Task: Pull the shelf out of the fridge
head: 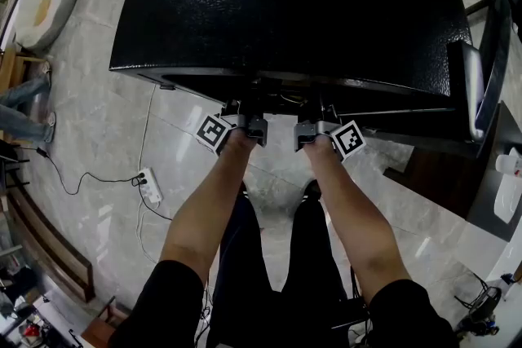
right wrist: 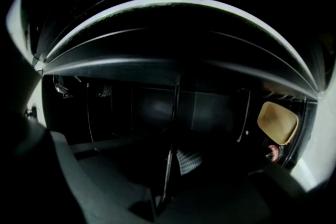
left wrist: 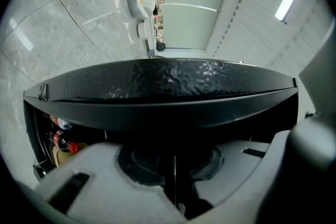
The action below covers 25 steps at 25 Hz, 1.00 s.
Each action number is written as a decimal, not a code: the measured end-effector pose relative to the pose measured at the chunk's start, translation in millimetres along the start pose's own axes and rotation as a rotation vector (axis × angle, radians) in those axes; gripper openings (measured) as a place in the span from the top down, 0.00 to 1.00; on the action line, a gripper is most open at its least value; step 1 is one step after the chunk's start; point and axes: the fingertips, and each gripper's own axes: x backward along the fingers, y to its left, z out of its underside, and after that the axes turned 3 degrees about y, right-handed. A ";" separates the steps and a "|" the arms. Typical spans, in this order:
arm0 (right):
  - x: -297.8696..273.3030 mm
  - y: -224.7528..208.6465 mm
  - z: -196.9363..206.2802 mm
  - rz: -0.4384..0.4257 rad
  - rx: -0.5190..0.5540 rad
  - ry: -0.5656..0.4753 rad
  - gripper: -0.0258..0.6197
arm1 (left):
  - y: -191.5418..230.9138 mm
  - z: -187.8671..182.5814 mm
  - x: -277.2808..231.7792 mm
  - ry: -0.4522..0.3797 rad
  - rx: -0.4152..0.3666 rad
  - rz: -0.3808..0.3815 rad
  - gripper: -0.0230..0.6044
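Note:
From the head view I see the black fridge (head: 285,4) from above, with both arms reaching under its front top edge. The left gripper (head: 247,120) and right gripper (head: 312,123) are side by side just inside the opening. The shelf shows edge-on as a thin pale line (left wrist: 175,176) between the left gripper's (left wrist: 176,168) grey jaws, with a dark gap on either side of it. In the dark right gripper view the same thin shelf edge (right wrist: 172,107) runs down between the right gripper's (right wrist: 169,170) jaws, which sit close against it.
The fridge door (head: 477,85) stands open at the right. A white power strip (head: 151,183) with cables lies on the tiled floor at the left. A red-capped bottle (left wrist: 64,141) and a beige container (right wrist: 277,122) sit inside the fridge.

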 end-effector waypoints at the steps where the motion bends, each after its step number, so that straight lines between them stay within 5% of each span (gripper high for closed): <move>1: -0.1 -0.4 -0.4 0.001 0.002 0.001 0.89 | -0.3 -0.2 -0.4 -0.003 0.002 0.003 0.85; 25: 9.9 -0.3 3.7 -0.007 -0.028 0.005 0.91 | -4.2 1.6 10.8 -0.005 0.032 0.004 0.91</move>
